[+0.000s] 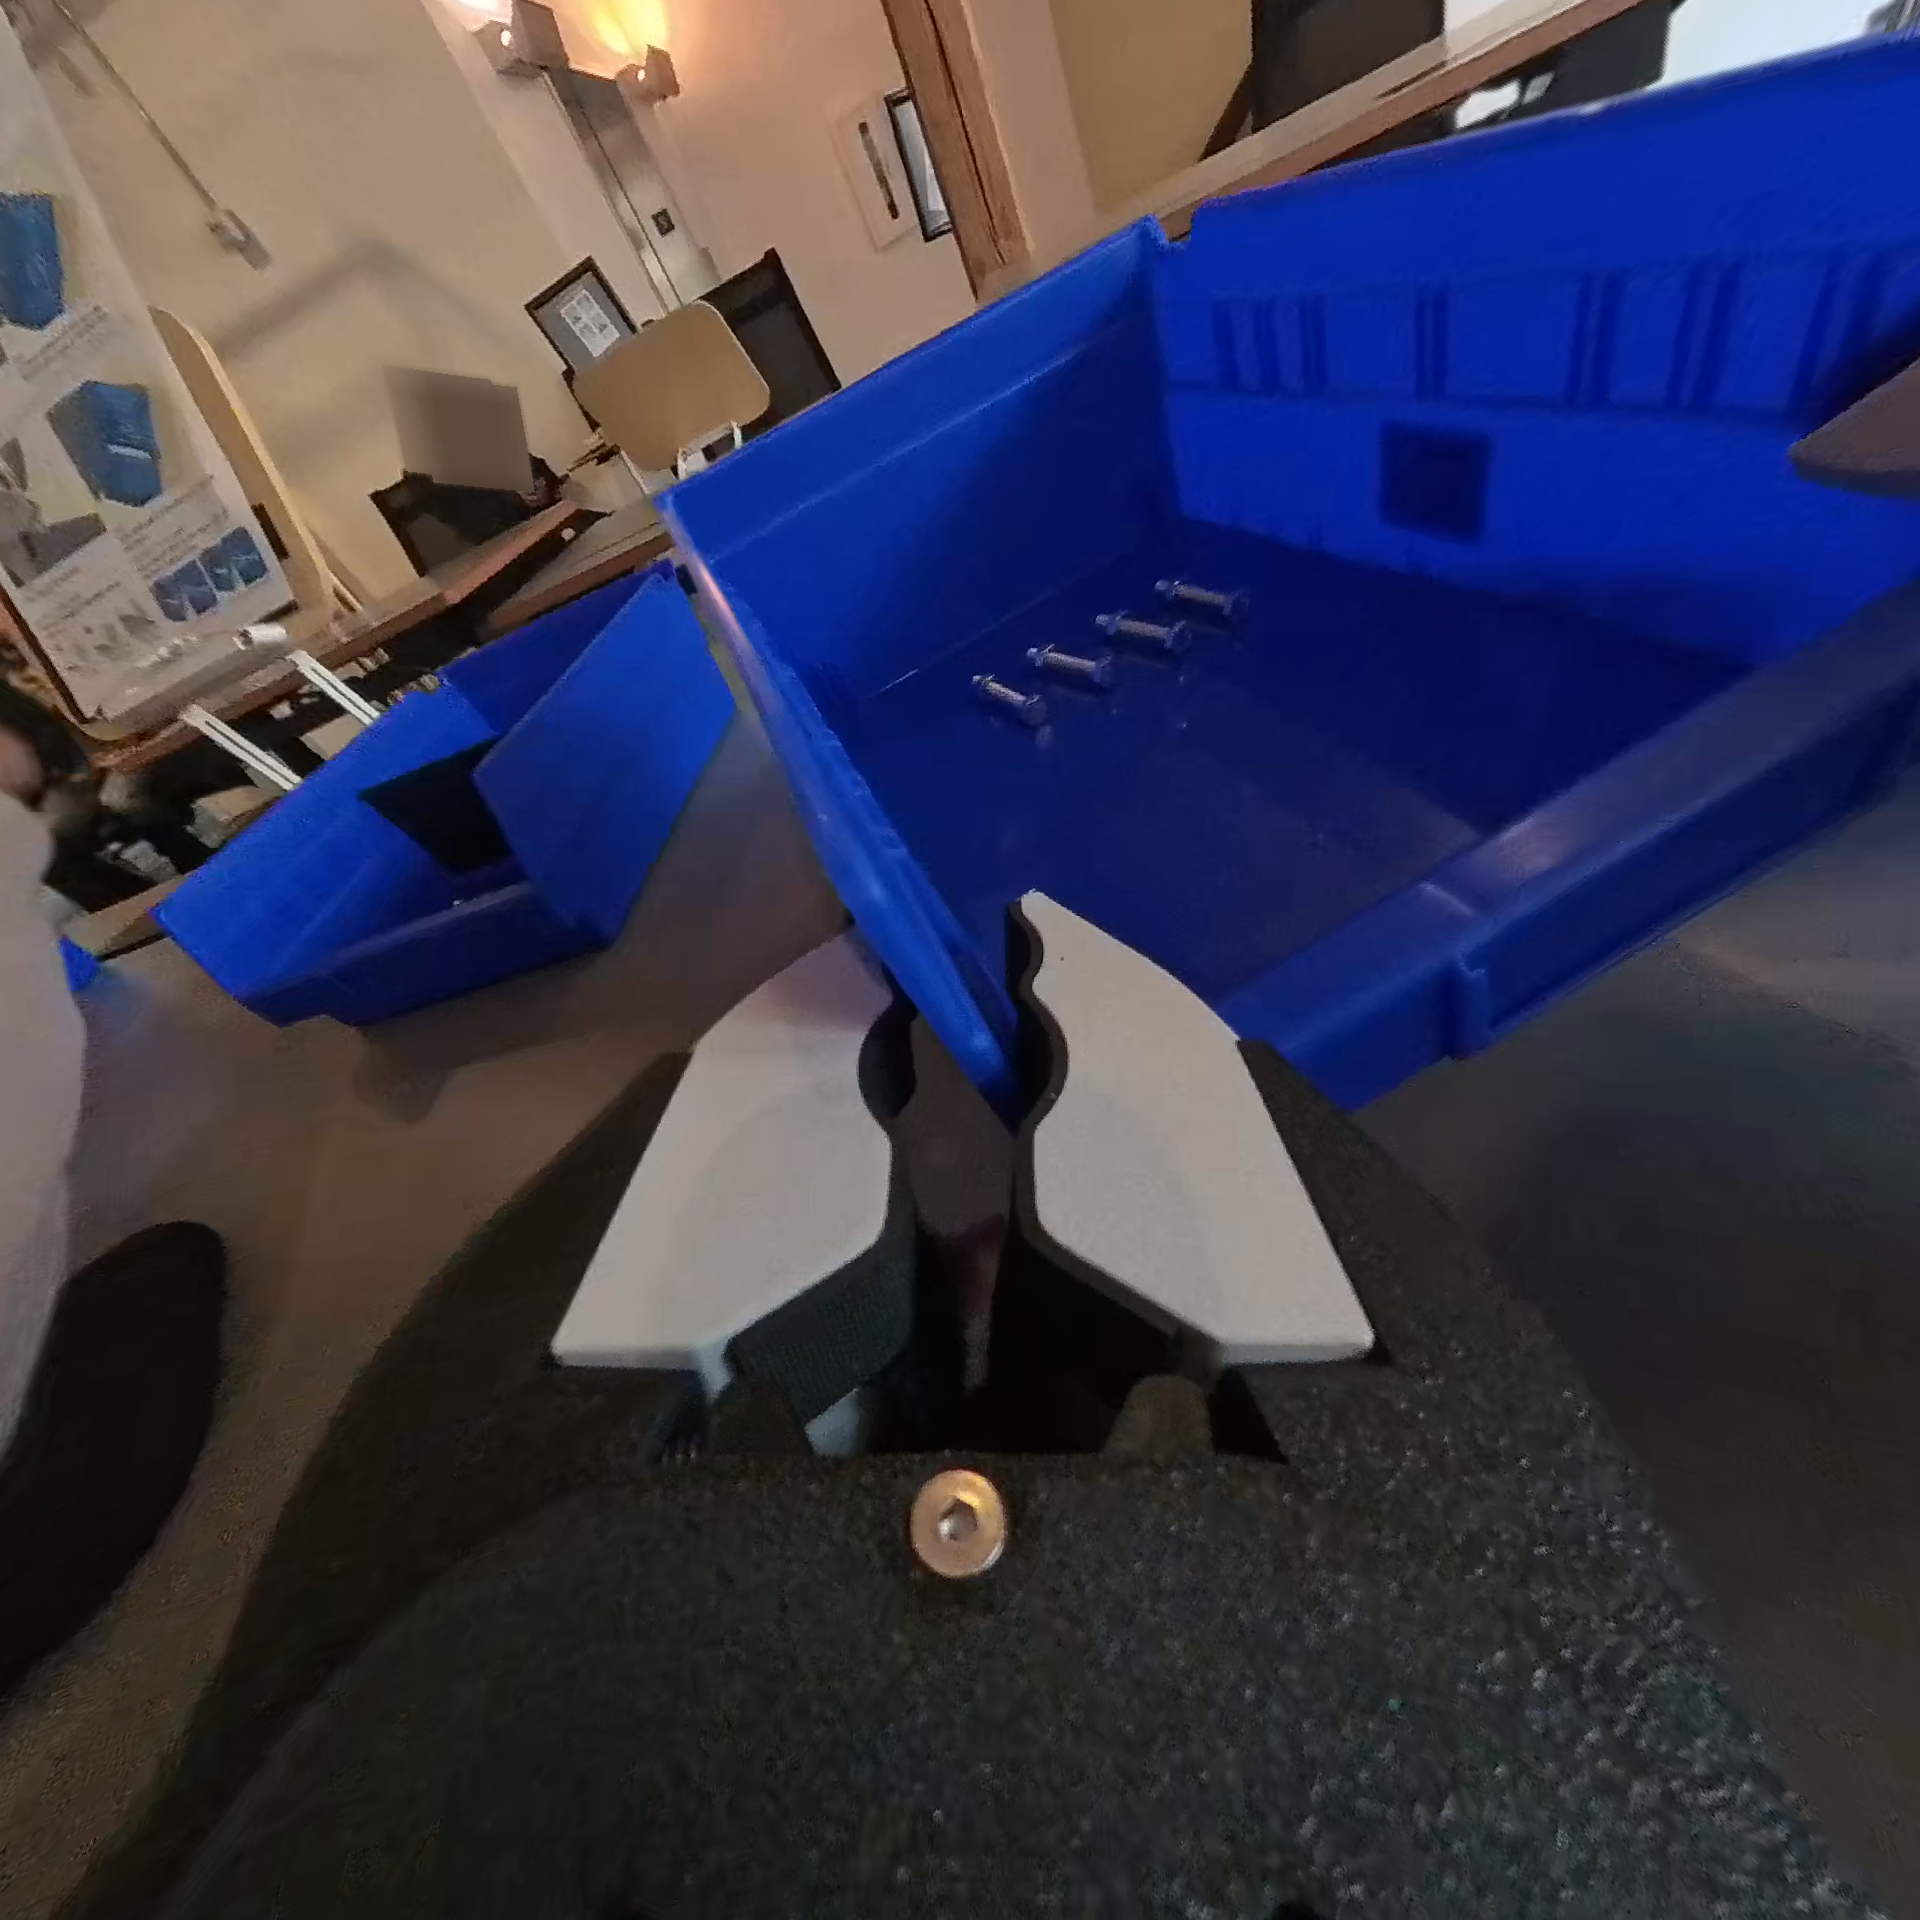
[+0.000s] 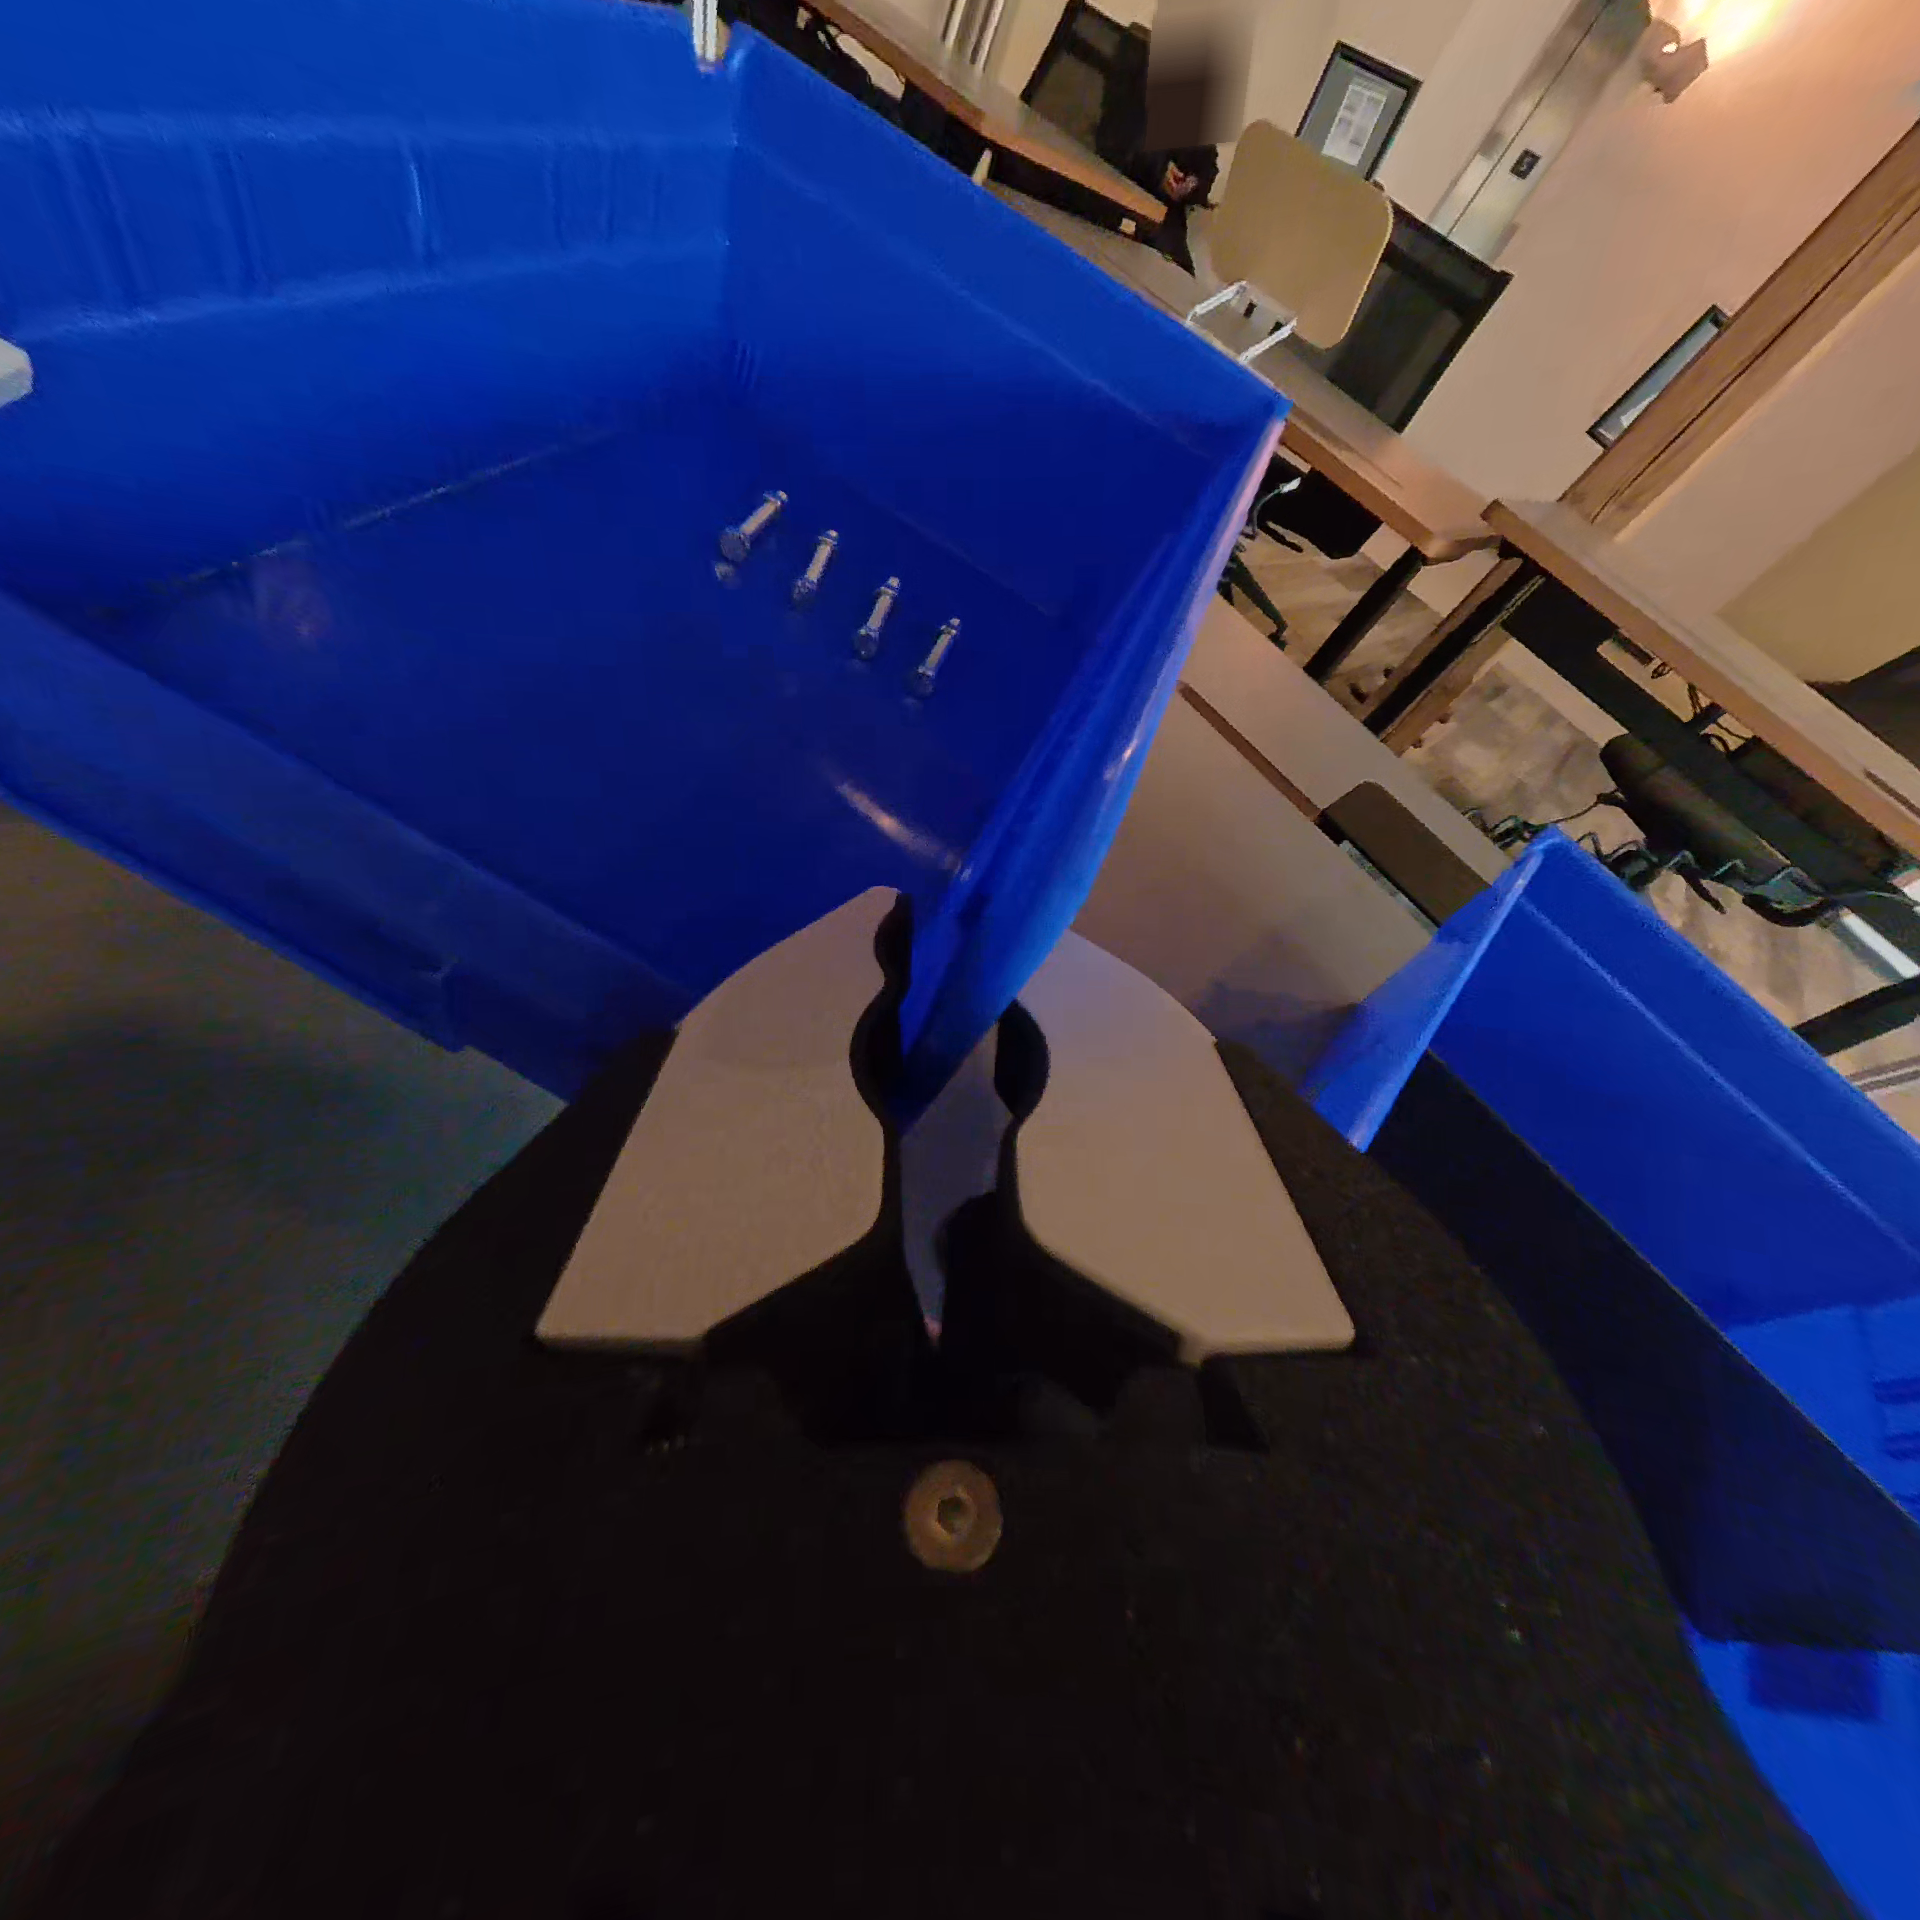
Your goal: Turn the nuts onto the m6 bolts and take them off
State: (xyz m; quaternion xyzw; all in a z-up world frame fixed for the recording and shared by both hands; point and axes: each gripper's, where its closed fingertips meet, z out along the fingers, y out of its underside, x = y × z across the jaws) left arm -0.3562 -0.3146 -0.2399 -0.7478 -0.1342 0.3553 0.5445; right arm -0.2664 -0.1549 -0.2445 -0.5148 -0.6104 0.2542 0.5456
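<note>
A large blue bin (image 1: 935, 499) stands open in front of me on a grey table (image 1: 312, 1143). Several silver bolts (image 1: 1107, 644) lie in a row on its floor, and they also show in the right wrist view (image 2: 842, 592). My left gripper (image 1: 951, 997) is shut on the bin's left side wall, which runs between its fingers near the front corner. My right gripper (image 2: 961, 966) is shut on the bin's right side wall (image 2: 1091, 675) in the same way. No nut shows on its own in either view.
A second blue bin (image 1: 416, 862) stands left of the big one, and another blue bin (image 2: 1662, 1247) stands to its right. Wooden tables (image 2: 1403, 488) and a chair (image 2: 1299, 229) stand beyond. A person's dark sleeve (image 1: 104, 1403) is at the left edge.
</note>
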